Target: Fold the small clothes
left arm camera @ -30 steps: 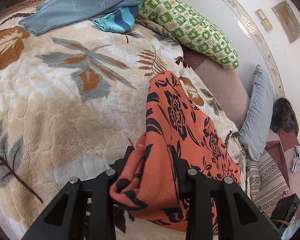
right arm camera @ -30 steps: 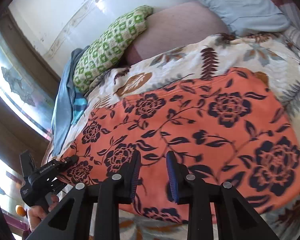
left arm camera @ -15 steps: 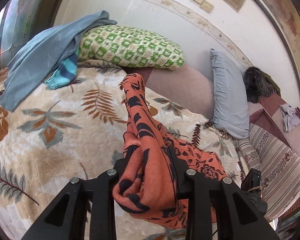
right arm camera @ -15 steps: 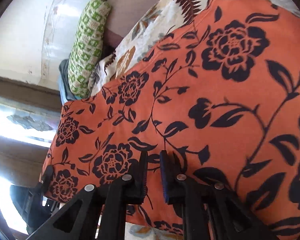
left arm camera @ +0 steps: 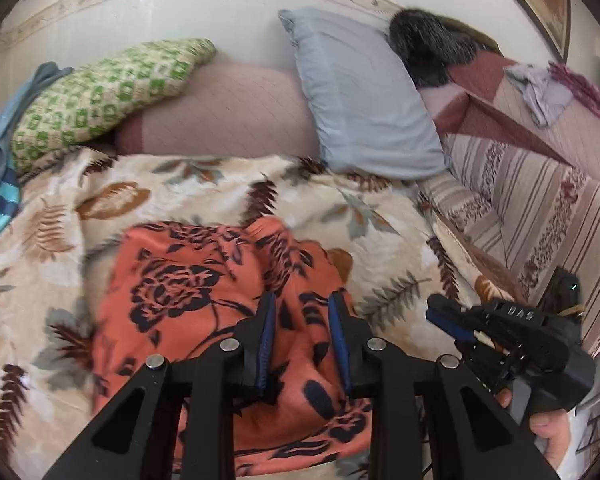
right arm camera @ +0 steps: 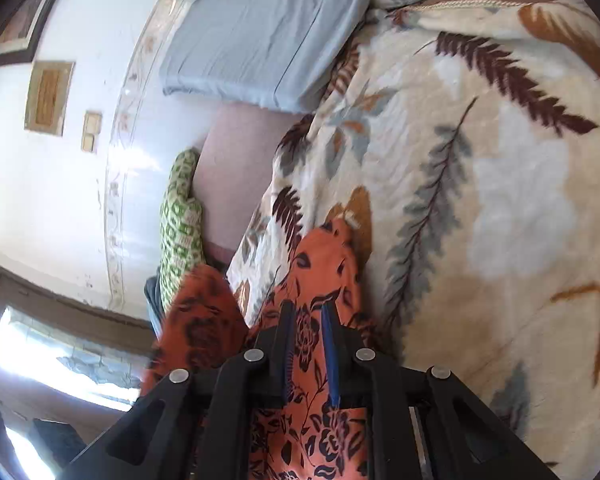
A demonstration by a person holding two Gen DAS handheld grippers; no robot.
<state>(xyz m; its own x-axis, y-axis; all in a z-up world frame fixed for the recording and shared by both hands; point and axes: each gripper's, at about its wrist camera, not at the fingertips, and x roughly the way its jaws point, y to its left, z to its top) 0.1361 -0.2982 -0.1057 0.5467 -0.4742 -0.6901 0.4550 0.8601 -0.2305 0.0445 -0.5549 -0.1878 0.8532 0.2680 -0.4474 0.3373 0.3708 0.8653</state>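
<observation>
An orange garment with black flowers [left arm camera: 188,288] lies doubled over on the leaf-print blanket [left arm camera: 60,240]. My left gripper [left arm camera: 302,300] hovers over its near right part. Its jaws are closing, and a ridge of the cloth runs up between the blue pads. My right gripper [right arm camera: 308,312] is rolled on its side, shut on a narrow strip of the same garment [right arm camera: 324,264]. In the left wrist view a hand [left arm camera: 548,436] holds the right gripper [left arm camera: 440,312] at the right edge of the bed, and no cloth shows at its tips from there.
A green checked pillow [left arm camera: 100,92], a pink bolster [left arm camera: 228,108] and a pale blue pillow [left arm camera: 364,96] line the wall. Blue clothes [left arm camera: 0,168] lie at the far left. A striped sofa [left arm camera: 540,208] with loose clothes [left arm camera: 540,92] stands on the right.
Both grippers swept across the bed and rolled. The left one carried its bunch of garment over, and the cloth in its jaws is now thinner. The right jaws narrowed onto the cloth.
</observation>
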